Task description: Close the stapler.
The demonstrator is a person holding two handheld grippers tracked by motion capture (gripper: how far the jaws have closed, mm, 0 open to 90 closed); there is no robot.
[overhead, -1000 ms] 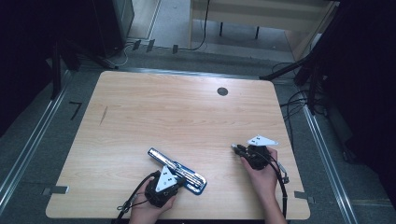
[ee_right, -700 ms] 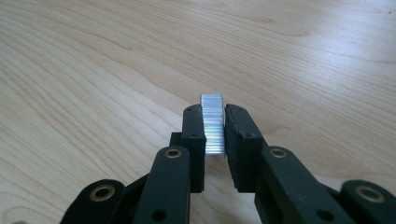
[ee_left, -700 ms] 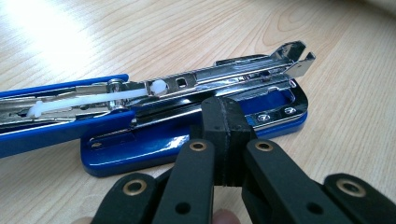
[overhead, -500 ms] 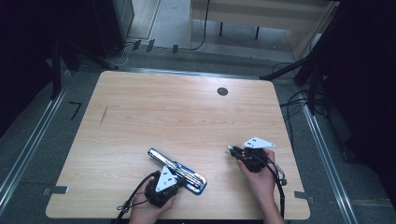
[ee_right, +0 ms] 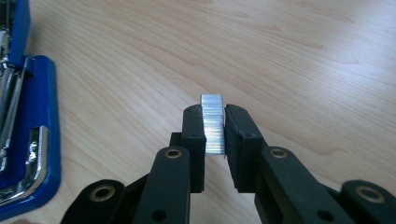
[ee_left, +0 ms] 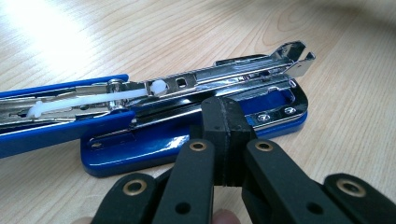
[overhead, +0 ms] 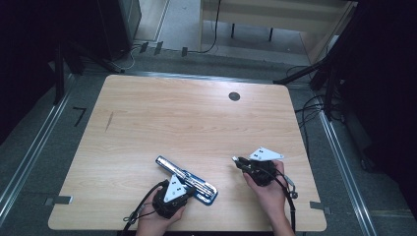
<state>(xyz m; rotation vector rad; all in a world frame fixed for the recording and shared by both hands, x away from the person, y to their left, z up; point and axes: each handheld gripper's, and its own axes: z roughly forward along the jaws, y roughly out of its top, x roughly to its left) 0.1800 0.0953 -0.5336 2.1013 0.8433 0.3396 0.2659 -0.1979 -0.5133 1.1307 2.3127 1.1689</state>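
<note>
We start w/ our right gripper (ee_right: pixel 215 133): in the right gripper view its two black jaws rise from the bottom edge & are nearly closed, clamped on a short silvery strip of staples (ee_right: pixel 212 123). The strip stands upright betw. the pads, its top poking just above the jaw tips. In the high view this right gripper (overhead: pixel 238 161) sits toward the near right part of the counter (overhead: pixel 196 118), held in our right hand (overhead: pixel 269 189), grey three-cornered plate on top, jaws pointing left toward the stapler.

Our left gripper (ee_left: pixel 224 140) is fully closed; in the left gripper view its jaws meet pad to pad w/ nothing betw. them. The tips sit right at the near edge of the blue stapler (ee_left: pixel 187 116); we can't tell whether they press on the base or just hover at it. In the high view the left gripper (overhead: pixel 184 186) is at the near edge of the counter, left of centre, in our left hand (overhead: pixel 157 221), cable looping beside it.

The stapler (overhead: pixel 189 181) lies flat on the counter, diagonal, betw. the two grippers & nearer the left one. It is hinged open: blue top swung back to the left in the left gripper view, chrome staple channel exposed, w/ a white plastic pusher inside it, blue base underneath.

Farther out: pale wood-grain counter, a small round dark grommet (overhead: pixel 234 96) near the far edge, well apart from everything. Beyond the counter, dark floor & cables.
</note>
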